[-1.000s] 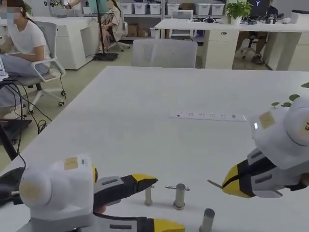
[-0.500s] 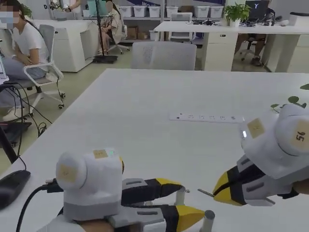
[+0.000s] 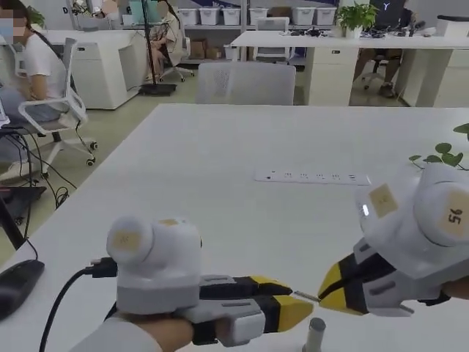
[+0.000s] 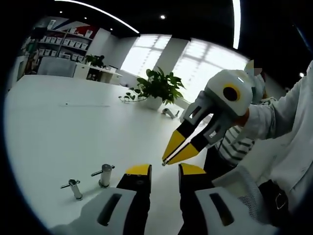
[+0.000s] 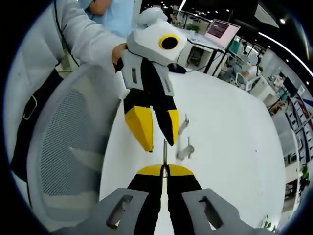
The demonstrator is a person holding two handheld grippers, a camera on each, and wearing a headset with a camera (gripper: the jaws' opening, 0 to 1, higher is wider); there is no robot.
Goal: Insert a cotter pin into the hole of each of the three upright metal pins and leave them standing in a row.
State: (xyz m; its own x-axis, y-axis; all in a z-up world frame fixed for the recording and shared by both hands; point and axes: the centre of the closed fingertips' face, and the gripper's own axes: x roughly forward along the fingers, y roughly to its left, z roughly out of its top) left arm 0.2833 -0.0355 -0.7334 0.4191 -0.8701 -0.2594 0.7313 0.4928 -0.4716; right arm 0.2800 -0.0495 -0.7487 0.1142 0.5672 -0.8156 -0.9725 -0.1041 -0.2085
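While two of the three fittings read as complete, we list the lot below, each item placed against the held cotter pin (image 3: pixel 306 296).

1. Right tongs (image 5: pixel 165 170): clamped tight on the held cotter pin, which sticks straight out past the tips.
2. Left tongs (image 4: pixel 164 172): parted wide with nothing between them. Their yellow tips are just beside the held cotter pin's free end.
3. First fitted metal pin (image 4: pixel 104 175) and second fitted metal pin (image 4: pixel 73 188): both upright on the surface (image 3: pixel 220 183), each with a thin pin crosswise through its top. In the right gripper view they stand just beyond the held cotter pin. We count these two as done.
4. Third metal pin (image 3: pixel 315 334): upright, just below the held cotter pin at the bottom edge of the head view. We see no cross-pin on the part in view. We judge this the one left, with the held cotter pin meant for its hole. Whether all three line up in a row, we cannot tell.
5. Power strip (image 3: pixel 314 177): on the surface, well beyond the held cotter pin.

Containers:
- Storage bins (image 3: pixel 220 13) sit on shelving far beyond the held cotter pin, and their contents are too small to tell.
- One pot (image 4: pixel 155 104) well beyond it holds a leafy plant.
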